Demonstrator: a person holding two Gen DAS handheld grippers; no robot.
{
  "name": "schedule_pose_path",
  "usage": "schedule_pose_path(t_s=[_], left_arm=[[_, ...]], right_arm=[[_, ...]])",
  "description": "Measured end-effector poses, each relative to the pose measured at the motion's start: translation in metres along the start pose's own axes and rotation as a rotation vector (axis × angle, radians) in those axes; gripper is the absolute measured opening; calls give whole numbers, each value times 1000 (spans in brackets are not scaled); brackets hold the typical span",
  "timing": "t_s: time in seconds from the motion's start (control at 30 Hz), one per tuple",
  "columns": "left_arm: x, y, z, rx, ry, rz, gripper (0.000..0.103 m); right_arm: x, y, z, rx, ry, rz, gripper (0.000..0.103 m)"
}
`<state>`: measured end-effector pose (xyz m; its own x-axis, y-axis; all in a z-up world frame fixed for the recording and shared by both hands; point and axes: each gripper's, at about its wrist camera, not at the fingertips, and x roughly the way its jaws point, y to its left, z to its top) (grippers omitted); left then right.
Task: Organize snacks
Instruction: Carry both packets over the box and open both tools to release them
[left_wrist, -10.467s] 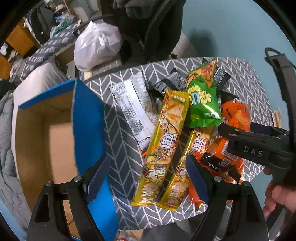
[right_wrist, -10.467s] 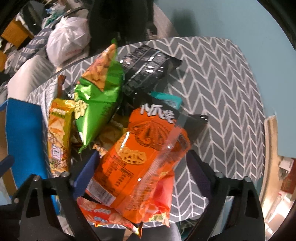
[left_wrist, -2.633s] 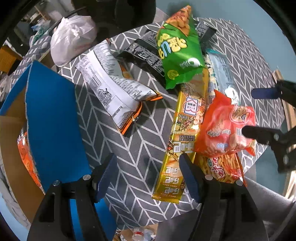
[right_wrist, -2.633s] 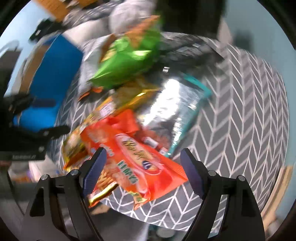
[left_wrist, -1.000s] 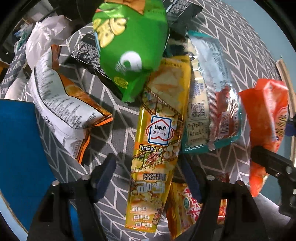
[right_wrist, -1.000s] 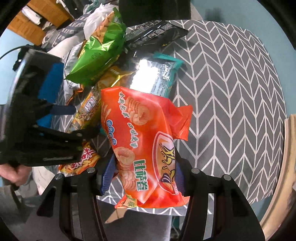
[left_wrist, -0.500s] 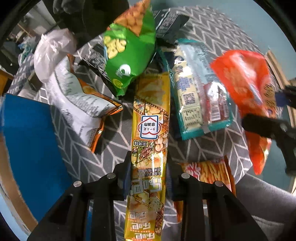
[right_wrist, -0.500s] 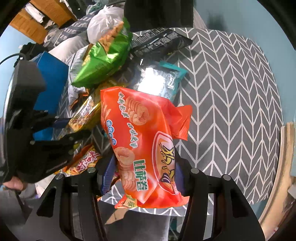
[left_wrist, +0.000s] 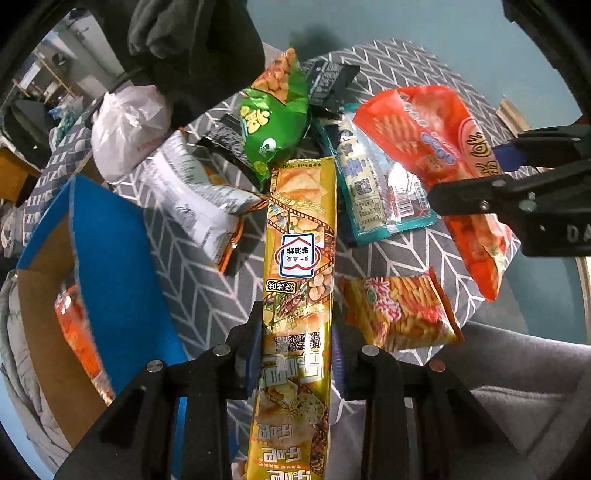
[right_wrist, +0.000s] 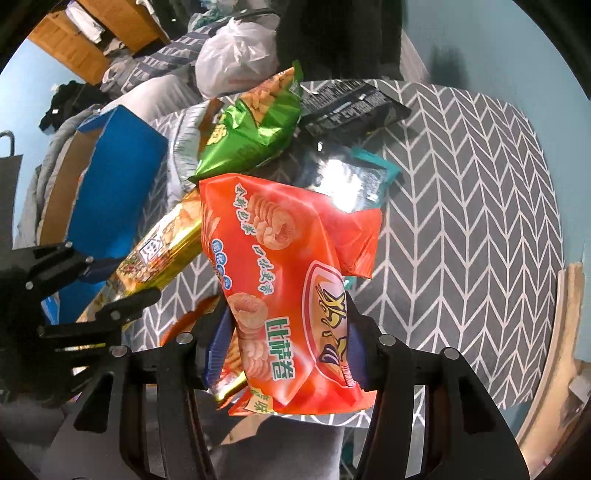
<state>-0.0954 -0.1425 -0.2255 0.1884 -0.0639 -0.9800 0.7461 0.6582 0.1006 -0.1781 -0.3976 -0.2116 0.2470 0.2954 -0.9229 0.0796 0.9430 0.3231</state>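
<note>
gold foil, long snack packet (left_wrist: 300, 258), clenched near its lower end in the left gripper (left_wrist: 295, 363), long axis along the fingers; the blue-flapped cardboard box (left_wrist: 110, 236) lies leftward (nearer this hand). the right gripper (right_wrist: 286, 354) grasps the puffy orange ring-snack bag (right_wrist: 291, 295) above the grey chevron table (right_wrist: 461, 221).

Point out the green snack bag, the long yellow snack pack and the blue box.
green snack bag (left_wrist: 273, 125), left wrist view, on its printed front.
long yellow snack pack (left_wrist: 301, 254), left wrist view, on the white label at mid-length.
blue box (left_wrist: 110, 251), left wrist view, on its blue flap.
</note>
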Motion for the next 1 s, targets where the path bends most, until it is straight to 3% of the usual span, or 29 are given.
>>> schedule_pose_path(t_s=[0.47,1.0], left_arm=[[-49,36,-24,-107,-59,19,32],[-87,107,-41,-296,-135,78,32]], right_arm=[[3,46,32,-71,-18,34,53],[27,145,97,-191,-37,86,53]])
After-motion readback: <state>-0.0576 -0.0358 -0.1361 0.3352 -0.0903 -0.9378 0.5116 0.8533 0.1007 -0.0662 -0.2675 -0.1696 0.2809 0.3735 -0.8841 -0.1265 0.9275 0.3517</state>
